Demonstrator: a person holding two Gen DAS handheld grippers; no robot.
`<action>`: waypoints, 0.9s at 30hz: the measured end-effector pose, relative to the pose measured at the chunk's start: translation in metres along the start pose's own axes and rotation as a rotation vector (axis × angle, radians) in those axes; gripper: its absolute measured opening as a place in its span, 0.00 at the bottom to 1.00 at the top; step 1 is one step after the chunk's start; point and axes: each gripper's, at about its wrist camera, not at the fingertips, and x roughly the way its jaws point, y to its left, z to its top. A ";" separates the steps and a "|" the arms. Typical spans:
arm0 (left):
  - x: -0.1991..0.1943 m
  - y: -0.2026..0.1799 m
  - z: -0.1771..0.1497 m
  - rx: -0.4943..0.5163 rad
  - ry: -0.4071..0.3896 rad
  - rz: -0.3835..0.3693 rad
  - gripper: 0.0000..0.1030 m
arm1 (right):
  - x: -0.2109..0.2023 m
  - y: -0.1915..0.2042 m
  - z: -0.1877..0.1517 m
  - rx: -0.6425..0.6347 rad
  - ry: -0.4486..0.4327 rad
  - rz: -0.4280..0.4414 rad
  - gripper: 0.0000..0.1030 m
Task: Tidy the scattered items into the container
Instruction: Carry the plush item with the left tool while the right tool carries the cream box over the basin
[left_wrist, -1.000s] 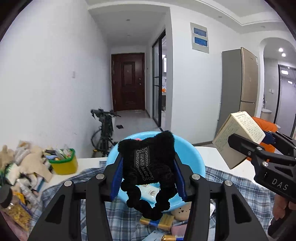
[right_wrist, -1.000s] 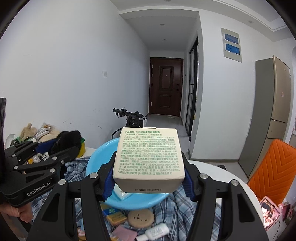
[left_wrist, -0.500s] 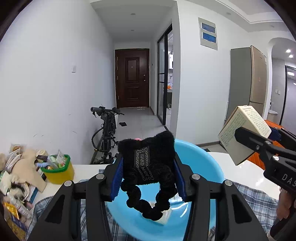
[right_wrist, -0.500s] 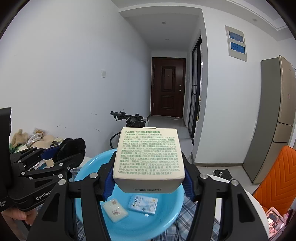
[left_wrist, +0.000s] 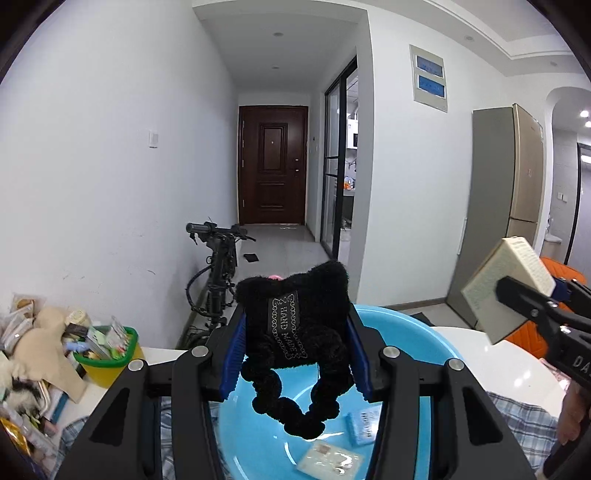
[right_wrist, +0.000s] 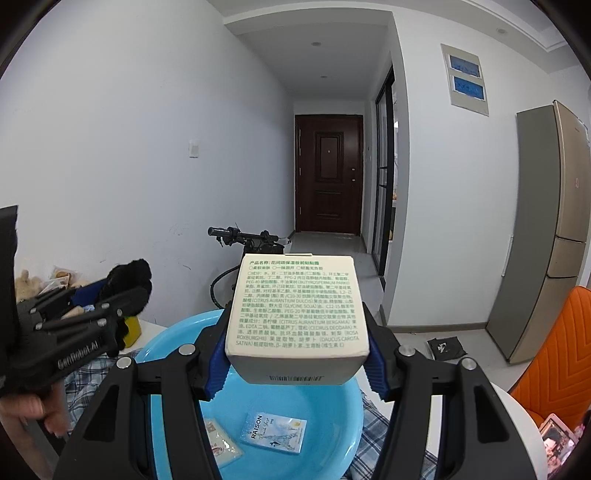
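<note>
My left gripper (left_wrist: 295, 354) is shut on a black fuzzy hair tie (left_wrist: 295, 332) with a "HAND MADE" label, held over the blue basin (left_wrist: 406, 332). Its loops dangle above the basin floor. My right gripper (right_wrist: 295, 354) is shut on a cream box (right_wrist: 297, 314) printed with green text, also above the blue basin (right_wrist: 166, 343). In the basin lie a small blue packet (right_wrist: 275, 432) and a pale sachet (right_wrist: 219, 443). The left wrist view shows the box (left_wrist: 506, 284) at the right edge; the right wrist view shows the hair tie (right_wrist: 129, 277) at the left.
A yellow-green tub (left_wrist: 107, 350) and a heap of packets and soft toys (left_wrist: 33, 339) sit at the table's left. A plaid cloth (right_wrist: 88, 373) lies under the basin on the white table (left_wrist: 498, 354). An orange chair (right_wrist: 557, 339) stands right, a bicycle (left_wrist: 218, 273) behind.
Both grippers have moved forward over the basin with their loads. The basin now fills the lower view and the loose items in front of it have dropped out of sight.
</note>
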 end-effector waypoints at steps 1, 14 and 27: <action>0.000 0.003 -0.001 -0.012 -0.006 0.005 0.50 | 0.000 -0.001 -0.001 0.006 -0.004 0.002 0.57; 0.028 0.003 -0.012 -0.011 0.060 -0.024 0.50 | 0.024 -0.008 -0.003 0.019 0.045 -0.008 0.57; 0.065 -0.011 -0.025 0.003 0.215 -0.067 0.50 | 0.047 -0.011 -0.002 0.018 0.135 0.019 0.57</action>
